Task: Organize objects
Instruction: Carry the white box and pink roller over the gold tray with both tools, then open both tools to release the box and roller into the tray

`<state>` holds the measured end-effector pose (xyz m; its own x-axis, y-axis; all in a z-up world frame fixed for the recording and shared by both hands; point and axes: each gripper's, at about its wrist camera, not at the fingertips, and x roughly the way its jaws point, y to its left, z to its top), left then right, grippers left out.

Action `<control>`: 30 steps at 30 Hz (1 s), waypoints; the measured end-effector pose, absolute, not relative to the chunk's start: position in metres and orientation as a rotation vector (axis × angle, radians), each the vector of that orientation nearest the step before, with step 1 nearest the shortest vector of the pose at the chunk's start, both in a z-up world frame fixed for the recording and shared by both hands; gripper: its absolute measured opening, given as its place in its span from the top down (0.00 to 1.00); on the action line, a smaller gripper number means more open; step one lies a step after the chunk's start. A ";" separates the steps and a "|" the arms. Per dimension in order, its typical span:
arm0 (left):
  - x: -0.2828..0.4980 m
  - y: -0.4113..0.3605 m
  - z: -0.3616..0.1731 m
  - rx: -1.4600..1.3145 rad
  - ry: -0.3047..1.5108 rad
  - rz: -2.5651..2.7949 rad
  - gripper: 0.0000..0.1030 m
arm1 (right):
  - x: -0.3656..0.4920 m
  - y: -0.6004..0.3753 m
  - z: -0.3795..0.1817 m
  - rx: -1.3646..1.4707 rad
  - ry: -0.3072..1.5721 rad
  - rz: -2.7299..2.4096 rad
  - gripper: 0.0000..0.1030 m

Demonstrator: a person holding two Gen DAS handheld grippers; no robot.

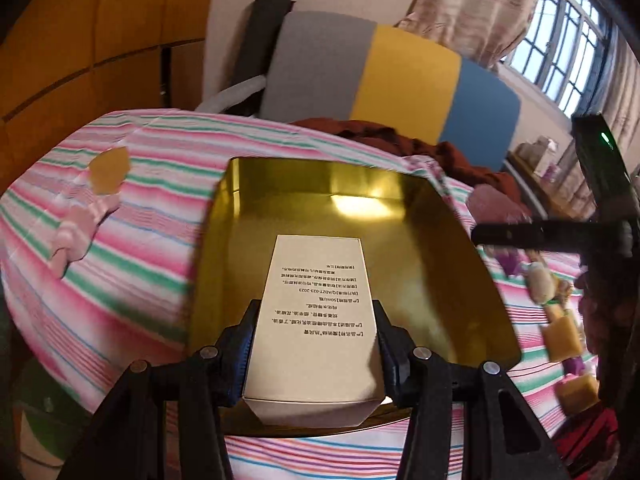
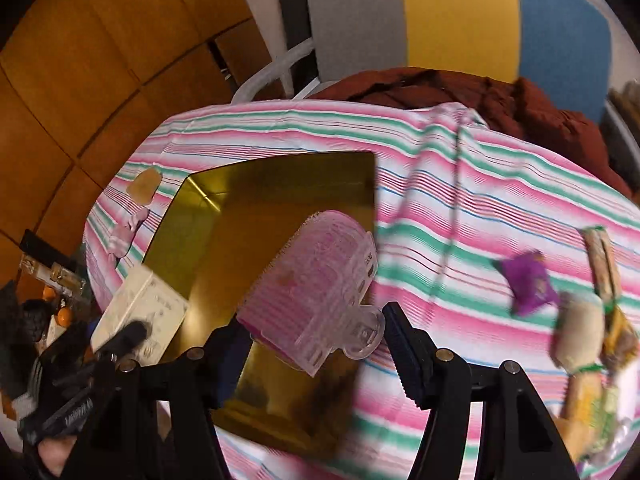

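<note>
An open gold tin [image 1: 280,188] lies on the striped cloth. My left gripper [image 1: 316,312] is shut on a cream carton [image 1: 316,280] printed with black text and holds it over the tin's near half. In the right wrist view my right gripper [image 2: 316,320] is shut on a translucent pink clip [image 2: 320,280], hanging above the tin [image 2: 256,188] near its right wall. The carton [image 2: 140,308] and a left gripper finger [image 2: 124,336] show at that view's lower left. A blurred black part of the right gripper [image 1: 544,236] crosses the left wrist view's right side.
Small wrapped snacks, a purple packet [image 2: 528,284] among them, lie on the cloth to the right. A gold leaf-shaped piece [image 1: 110,170] and a pink item [image 1: 76,232] lie to the left. A chair [image 1: 400,80] with a dark red garment [image 1: 400,140] stands behind the table.
</note>
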<state>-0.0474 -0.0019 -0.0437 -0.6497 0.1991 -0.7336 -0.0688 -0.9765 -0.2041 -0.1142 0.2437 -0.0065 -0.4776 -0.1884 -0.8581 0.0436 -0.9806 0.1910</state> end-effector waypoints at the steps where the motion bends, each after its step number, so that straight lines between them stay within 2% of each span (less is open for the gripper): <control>1: -0.047 -0.004 -0.044 -1.240 -0.232 2.736 0.46 | -0.122 0.239 -0.010 1.531 -0.200 -2.589 0.37; 4: -0.046 -0.009 -0.046 -1.235 -0.225 2.749 0.38 | -0.145 0.231 -0.019 1.534 -0.198 -2.631 0.35; 5: -0.045 -0.011 -0.046 -1.234 -0.225 2.760 0.37 | -0.148 0.233 -0.021 1.529 -0.204 -2.641 0.28; 7: -0.045 -0.016 -0.047 -1.241 -0.245 2.765 0.36 | -0.153 0.232 -0.024 1.527 -0.236 -2.650 0.19; 13: -0.042 -0.021 -0.043 -1.239 -0.267 2.795 0.36 | -0.136 0.234 -0.031 1.513 -0.263 -2.638 0.19; 16: -0.037 -0.020 -0.037 -1.230 -0.262 2.811 0.36 | -0.127 0.234 -0.033 1.506 -0.274 -2.647 0.15; 30: -0.021 -0.011 -0.017 -1.179 -0.243 2.857 0.36 | -0.073 0.209 -0.017 1.353 -0.096 -2.785 0.08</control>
